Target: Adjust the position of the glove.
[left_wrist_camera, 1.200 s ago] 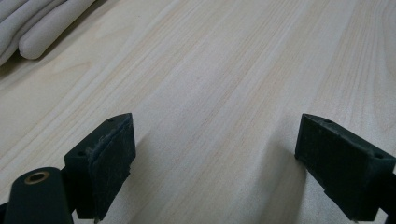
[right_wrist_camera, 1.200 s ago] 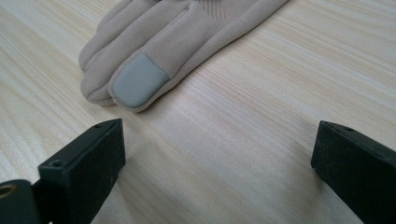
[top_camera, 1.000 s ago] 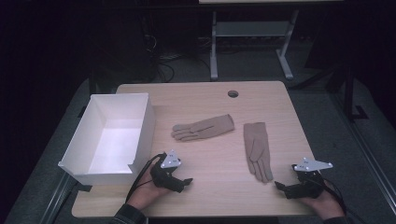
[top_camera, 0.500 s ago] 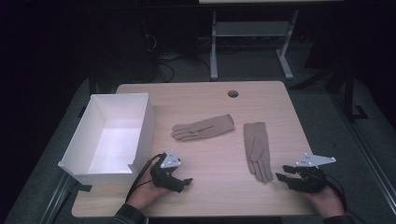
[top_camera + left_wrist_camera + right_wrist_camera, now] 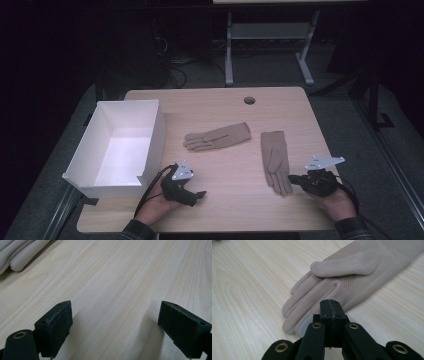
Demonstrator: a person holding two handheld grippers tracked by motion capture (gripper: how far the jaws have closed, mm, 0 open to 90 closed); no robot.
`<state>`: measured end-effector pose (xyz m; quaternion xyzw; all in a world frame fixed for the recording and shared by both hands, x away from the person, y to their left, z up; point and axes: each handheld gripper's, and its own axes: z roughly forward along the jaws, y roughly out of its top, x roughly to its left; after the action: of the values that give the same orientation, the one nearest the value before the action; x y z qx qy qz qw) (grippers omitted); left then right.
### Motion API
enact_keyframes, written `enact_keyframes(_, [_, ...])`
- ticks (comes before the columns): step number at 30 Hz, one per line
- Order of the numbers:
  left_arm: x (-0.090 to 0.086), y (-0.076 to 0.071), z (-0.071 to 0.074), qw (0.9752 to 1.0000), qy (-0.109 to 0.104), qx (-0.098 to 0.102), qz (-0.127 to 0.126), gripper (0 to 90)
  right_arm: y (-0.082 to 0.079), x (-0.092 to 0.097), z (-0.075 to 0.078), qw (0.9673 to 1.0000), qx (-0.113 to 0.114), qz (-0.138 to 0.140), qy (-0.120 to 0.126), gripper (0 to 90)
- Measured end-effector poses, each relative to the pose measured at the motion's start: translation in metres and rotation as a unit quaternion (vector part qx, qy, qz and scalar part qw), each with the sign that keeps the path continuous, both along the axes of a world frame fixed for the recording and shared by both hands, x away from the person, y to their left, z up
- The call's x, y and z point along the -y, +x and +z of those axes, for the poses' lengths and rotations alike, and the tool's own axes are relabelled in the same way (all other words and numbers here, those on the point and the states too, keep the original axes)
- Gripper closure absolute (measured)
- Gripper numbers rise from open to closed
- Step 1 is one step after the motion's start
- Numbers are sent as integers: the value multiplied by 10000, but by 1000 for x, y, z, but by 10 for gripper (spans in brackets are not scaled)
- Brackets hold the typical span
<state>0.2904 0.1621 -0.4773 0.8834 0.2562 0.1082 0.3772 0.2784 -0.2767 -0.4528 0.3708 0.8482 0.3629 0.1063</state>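
Right hand-held gripper (image 5: 329, 305): jaws have just been closing and now stand pressed together with nothing between them. In the right gripper view their tip sits just in front of the fingertips of the near glove (image 5: 342, 282), which lies flat on the desk (image 5: 220, 210), palm side up with the thumb folded across.

Left hand-held gripper (image 5: 113, 327): jaws wide apart over bare wood, holding nothing. The fingertips of the far glove (image 5: 15, 252) lie well off toward the upper left of its view.

Risks, as judged:
- The right jaws meet on nothing; a pick attempt in this state would only push the glove along the desk or ruck its fingers.
- The cloth is thin and lies flat, so a shallow pinch may catch one layer and slip.

Surroundings: a white box (image 5: 150, 137) stands open at the left edge, beside the left hand. The second glove lies between the near glove and that box, in the likely carry path. A cable hole (image 5: 249, 100) sits at the far side, clear of the work.
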Motion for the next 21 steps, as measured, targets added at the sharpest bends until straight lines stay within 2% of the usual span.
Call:
enact_keyframes(1, [0, 0, 0, 10000, -2, 0, 0, 118, 2, -2, 0, 10000, 26, 33, -51, 899])
enact_keyframes(6, [0, 0, 0, 10000, 6, -8, 2, 118, 12, -3, -1, 9999, 69, 72, -6, 898])
enact_keyframes(10, [0, 0, 0, 10000, 4, -12, 3, 118, 14, -4, -2, 9999, 26, 106, -39, 898])
enact_keyframes(13, [0, 0, 0, 10000, 5, -11, 3, 118, 14, -7, -5, 9997, -83, 130, -171, 898])
enact_keyframes(21, [0, 0, 0, 10000, 4, -8, 2, 118, 14, -14, -8, 9993, -192, 254, -174, 898])
